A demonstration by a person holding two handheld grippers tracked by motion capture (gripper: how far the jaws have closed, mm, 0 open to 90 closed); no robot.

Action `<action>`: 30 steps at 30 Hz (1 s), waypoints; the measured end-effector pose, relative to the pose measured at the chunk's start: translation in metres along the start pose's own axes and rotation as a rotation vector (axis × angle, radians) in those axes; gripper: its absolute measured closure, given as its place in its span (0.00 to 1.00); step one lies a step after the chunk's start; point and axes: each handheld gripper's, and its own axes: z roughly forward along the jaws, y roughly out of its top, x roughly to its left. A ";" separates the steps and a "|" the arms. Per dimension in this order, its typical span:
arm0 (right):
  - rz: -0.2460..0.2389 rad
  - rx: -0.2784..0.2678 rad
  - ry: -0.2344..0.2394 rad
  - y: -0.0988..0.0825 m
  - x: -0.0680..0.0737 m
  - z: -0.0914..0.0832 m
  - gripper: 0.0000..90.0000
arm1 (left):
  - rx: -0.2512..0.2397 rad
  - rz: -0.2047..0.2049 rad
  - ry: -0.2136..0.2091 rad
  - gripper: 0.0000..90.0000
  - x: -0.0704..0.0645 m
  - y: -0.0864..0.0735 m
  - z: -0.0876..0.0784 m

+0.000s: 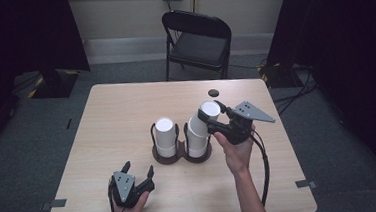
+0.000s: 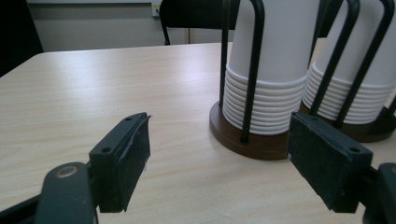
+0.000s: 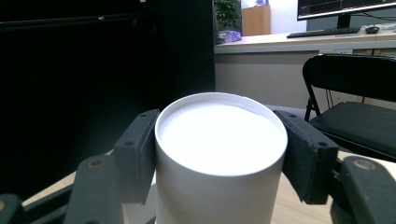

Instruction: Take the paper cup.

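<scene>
Two stacks of upturned white paper cups stand in a dark wire holder (image 1: 169, 159) at the table's middle: a left stack (image 1: 164, 136) and a right stack (image 1: 197, 138). My right gripper (image 1: 210, 112) is shut on the top cup (image 1: 209, 107) of the right stack, which is raised and tilted off the pile. In the right gripper view, both pads press the sides of this cup (image 3: 219, 135). My left gripper (image 1: 138, 168) rests open near the front left, holding nothing. In the left gripper view its jaws (image 2: 222, 128) stand wide apart before the holder's brown base (image 2: 243, 142) and the cup stacks (image 2: 266, 70).
A black folding chair (image 1: 199, 40) stands behind the far edge of the wooden table (image 1: 126, 110). A small dark round spot (image 1: 213, 92) lies on the table near its back right. Black curtains hang on both sides.
</scene>
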 end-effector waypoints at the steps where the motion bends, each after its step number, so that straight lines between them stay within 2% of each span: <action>1: 0.012 -0.007 -0.002 -0.001 -0.002 -0.006 0.38 | -0.003 -0.007 -0.005 0.24 0.000 0.001 -0.001; 6: 0.050 -0.023 0.005 -0.003 -0.004 -0.017 0.38 | -0.013 -0.023 -0.043 0.22 -0.001 0.006 -0.003; 9: 0.087 -0.041 0.007 -0.006 -0.004 -0.028 0.38 | -0.031 -0.026 -0.071 0.19 -0.006 0.010 -0.003; 12: 0.104 -0.043 0.010 -0.009 -0.003 -0.032 0.38 | -0.045 -0.024 -0.106 0.18 -0.012 0.015 -0.003; 17: 0.164 -0.051 0.014 -0.026 0.000 -0.045 0.38 | -0.060 -0.007 -0.135 0.18 -0.023 0.020 -0.006; 20: 0.216 -0.058 0.020 -0.038 0.001 -0.055 0.38 | -0.067 -0.018 -0.159 0.18 -0.029 0.020 -0.008; 21: 0.227 -0.058 0.024 -0.041 0.001 -0.057 0.38 | -0.068 -0.024 -0.180 0.18 -0.031 0.021 -0.008; 25: 0.245 -0.049 0.038 -0.046 0.001 -0.060 0.38 | -0.074 -0.015 -0.194 0.19 -0.035 0.024 -0.007; 30: 0.285 -0.044 0.067 -0.053 0.005 -0.062 0.39 | -0.098 -0.025 -0.241 0.22 -0.042 0.030 -0.005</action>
